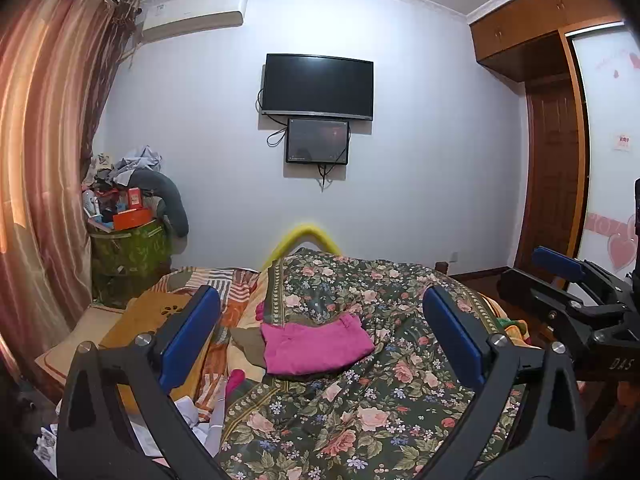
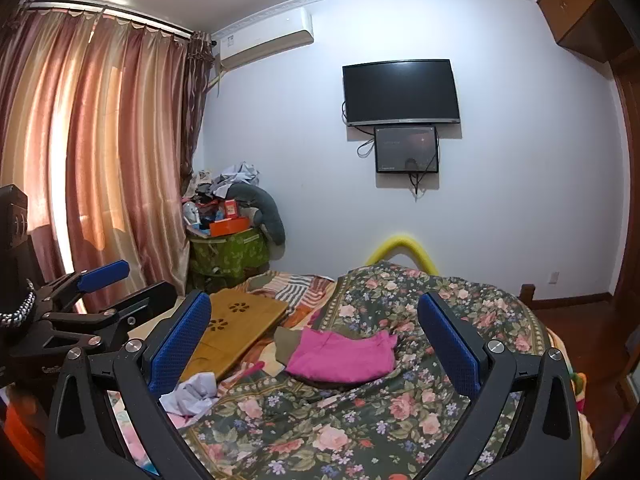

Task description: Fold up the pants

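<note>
Magenta fabric is what stands out: the pants [image 1: 316,346] are lying folded into a compact rectangle on the floral quilt [image 1: 360,408], which is covering most of the bed. Taking the pants as the landmark, everything else is sitting around them. An olive-brown cloth [image 2: 286,342] is poking out from under their left edge. Further to their left a wooden lap tray [image 2: 236,328] is resting flat on a striped sheet [image 1: 236,288], and nearer the camera on that side some crumpled white fabric [image 2: 192,394] is lying at the quilt's edge. Beyond the pants, at the foot of the bed, a yellow padded hoop [image 1: 308,232] is rising above the quilt, and on the wall above it a dark television [image 1: 318,86] is hanging over a smaller screen [image 1: 317,141]. Far to the left of the pants, a green basket [image 1: 128,256] heaped with clutter is standing beside pink curtains [image 2: 100,152].

The left gripper [image 1: 320,344] is hanging in front of the pants with its blue pads spread wide, gripping nothing; the pants are showing between the fingers but well beyond them. The right gripper [image 2: 316,344] is doing likewise, its jaws fully apart and empty, framing the pants from slightly further right.
</note>
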